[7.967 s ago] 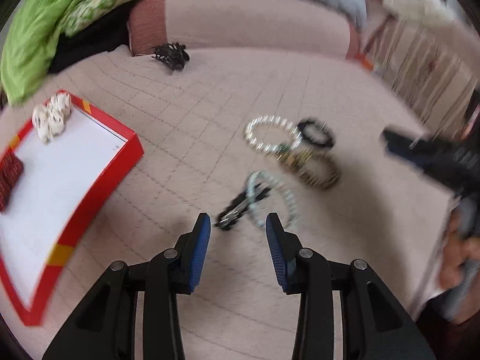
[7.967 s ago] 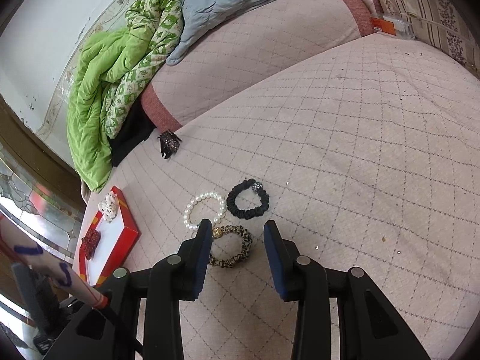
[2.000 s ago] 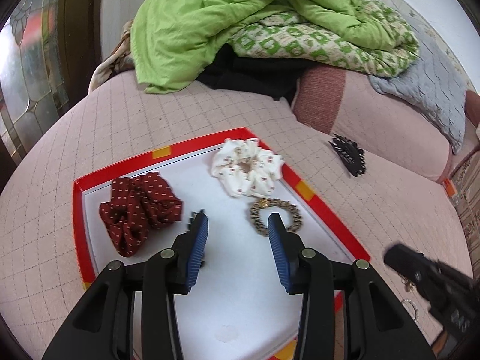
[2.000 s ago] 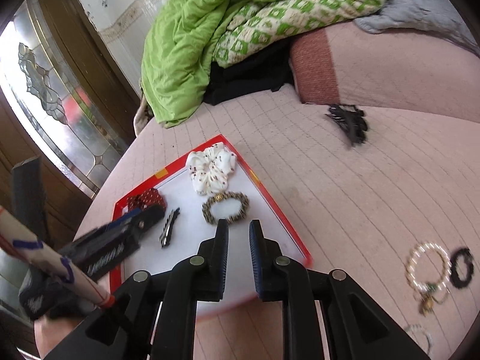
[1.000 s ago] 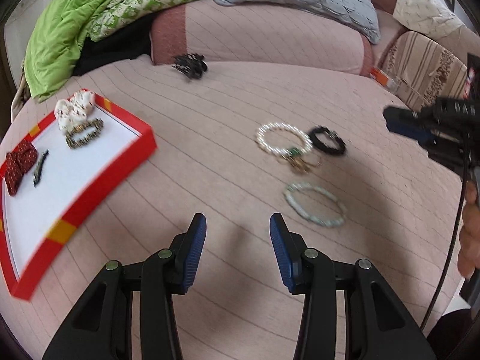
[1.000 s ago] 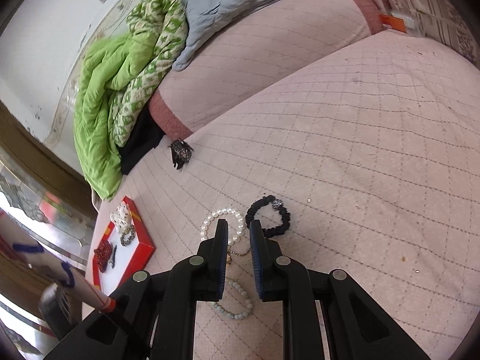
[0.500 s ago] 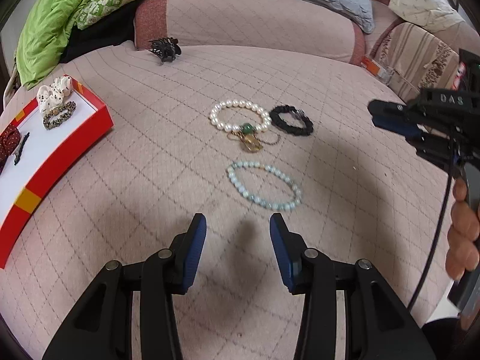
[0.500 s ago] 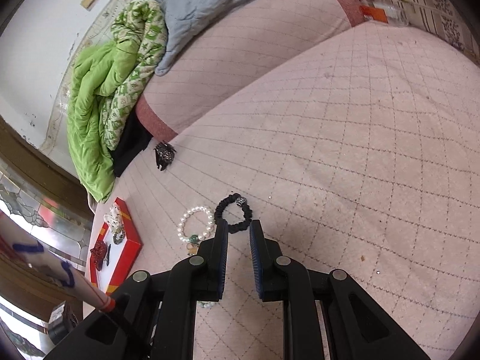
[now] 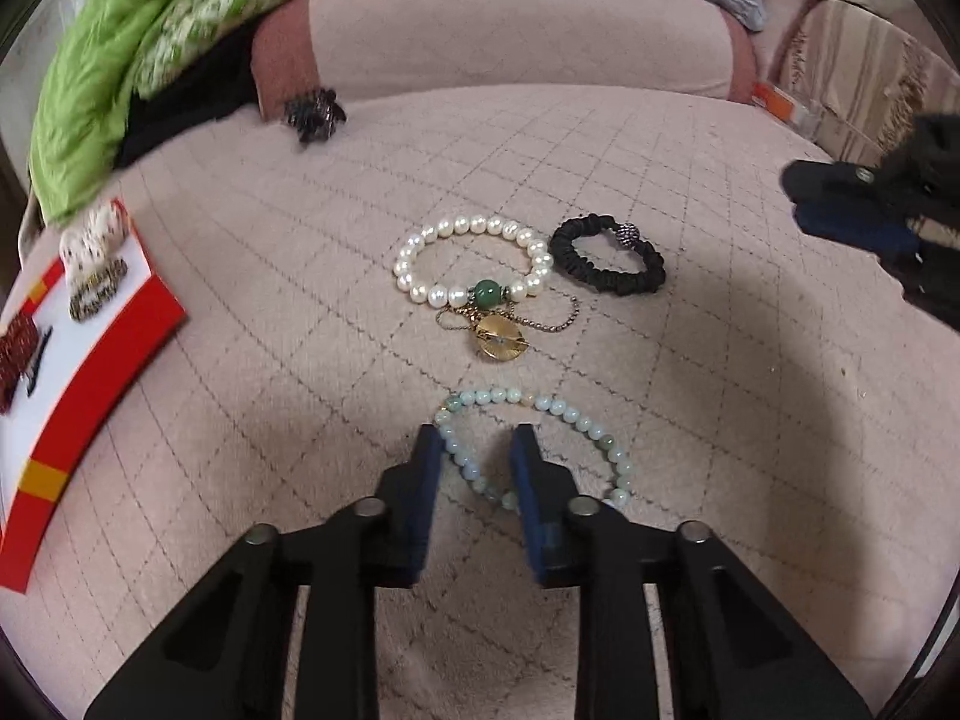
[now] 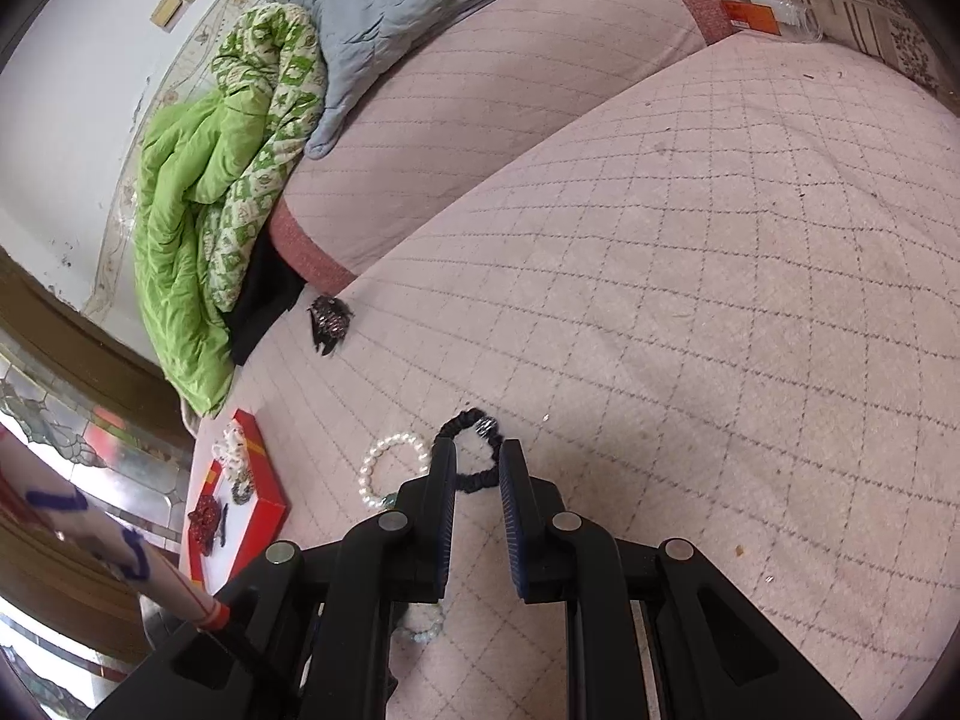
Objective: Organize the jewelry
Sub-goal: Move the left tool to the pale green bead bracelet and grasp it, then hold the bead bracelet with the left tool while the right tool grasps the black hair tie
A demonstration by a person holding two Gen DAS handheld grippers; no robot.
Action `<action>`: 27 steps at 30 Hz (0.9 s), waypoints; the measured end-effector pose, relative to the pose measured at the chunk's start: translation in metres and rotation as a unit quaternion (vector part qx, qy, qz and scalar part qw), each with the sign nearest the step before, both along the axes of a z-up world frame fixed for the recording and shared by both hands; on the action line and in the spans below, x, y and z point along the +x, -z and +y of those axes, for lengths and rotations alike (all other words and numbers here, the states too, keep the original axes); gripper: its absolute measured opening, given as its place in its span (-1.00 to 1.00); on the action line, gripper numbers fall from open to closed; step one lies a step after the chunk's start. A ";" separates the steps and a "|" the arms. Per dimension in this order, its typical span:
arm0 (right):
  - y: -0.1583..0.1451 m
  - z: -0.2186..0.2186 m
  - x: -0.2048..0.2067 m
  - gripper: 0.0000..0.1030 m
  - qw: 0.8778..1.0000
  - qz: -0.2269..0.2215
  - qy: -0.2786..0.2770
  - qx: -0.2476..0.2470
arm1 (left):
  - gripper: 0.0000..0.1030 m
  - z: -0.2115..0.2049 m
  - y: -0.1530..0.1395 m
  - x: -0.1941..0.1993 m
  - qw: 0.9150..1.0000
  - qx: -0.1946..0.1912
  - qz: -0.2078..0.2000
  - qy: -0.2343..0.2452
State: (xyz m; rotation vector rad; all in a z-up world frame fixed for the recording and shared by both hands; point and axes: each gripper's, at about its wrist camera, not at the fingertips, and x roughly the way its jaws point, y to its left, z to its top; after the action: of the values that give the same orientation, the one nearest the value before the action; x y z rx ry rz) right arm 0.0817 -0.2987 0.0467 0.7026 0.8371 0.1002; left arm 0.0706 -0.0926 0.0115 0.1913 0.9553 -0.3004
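My left gripper is open and straddles the near left arc of a pale green bead bracelet lying on the quilted bed. Beyond it lie a white pearl bracelet with a green bead, a gold pendant on a chain and a black scrunchie. My right gripper is narrowly open and empty, with the black scrunchie showing between and past its tips and the pearl bracelet to its left. It also shows at the right edge of the left wrist view.
A red-rimmed white tray at the left holds scrunchies and a hair clip; it also shows in the right wrist view. A black claw clip lies by the bolster. A green quilt is piled at the back.
My left gripper has dropped forward onto the green bead bracelet and its jaws have narrowed around the bracelet's arc. My right gripper has opened a little and come closer to the black scrunchie.
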 end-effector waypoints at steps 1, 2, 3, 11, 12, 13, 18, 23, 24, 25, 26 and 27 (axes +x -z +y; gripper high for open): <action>0.002 -0.001 0.002 -0.69 1.000 0.004 0.001 0.001 | -0.68 0.001 0.000 -0.001 1.000 0.001 -0.002 0.006; 0.003 -0.001 0.004 -0.69 1.000 0.006 0.002 0.001 | -0.74 0.004 -0.001 -0.003 1.000 -0.002 -0.002 0.011; 0.006 -0.001 0.006 -0.69 1.000 0.010 0.003 -0.001 | -0.78 0.009 -0.002 -0.004 1.000 -0.006 0.000 0.017; 0.031 0.015 0.028 -0.69 0.998 0.054 -0.008 -0.021 | -0.89 0.043 -0.003 -0.022 0.998 -0.025 0.004 0.052; 0.033 0.019 0.031 -0.69 0.998 0.055 -0.010 -0.026 | -0.89 0.045 -0.002 -0.021 0.998 -0.036 0.008 0.050; 0.035 0.024 0.033 -0.69 0.998 0.056 -0.012 -0.033 | -0.89 0.046 -0.001 -0.019 0.998 -0.042 0.011 0.049; 0.045 0.048 0.054 -0.69 0.993 0.070 -0.022 -0.097 | -0.89 0.050 0.001 -0.016 0.996 -0.063 0.017 0.055; 0.046 0.067 0.063 -0.69 0.981 0.073 -0.040 -0.177 | -0.88 0.054 0.003 -0.010 0.995 -0.078 0.031 0.059; 0.046 0.073 0.063 -0.72 0.975 0.072 -0.045 -0.206 | -0.88 0.053 0.003 -0.010 0.995 -0.079 0.032 0.060; 0.046 0.075 0.063 -0.82 0.972 0.073 -0.045 -0.218 | -0.89 0.054 0.002 -0.010 0.994 -0.083 0.032 0.057; 0.045 0.075 0.062 -0.84 0.971 0.072 -0.044 -0.223 | -0.89 0.054 0.001 -0.009 0.994 -0.087 0.030 0.056; 0.043 0.073 0.061 -0.86 0.972 0.072 -0.040 -0.219 | -0.89 0.054 0.000 -0.008 0.994 -0.088 0.028 0.056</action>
State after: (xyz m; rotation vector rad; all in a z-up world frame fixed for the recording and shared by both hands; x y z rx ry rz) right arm 0.1431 -0.2253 0.0037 0.2619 0.9866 -0.0639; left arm 0.0623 -0.0386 0.0116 0.0749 0.9692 -0.4936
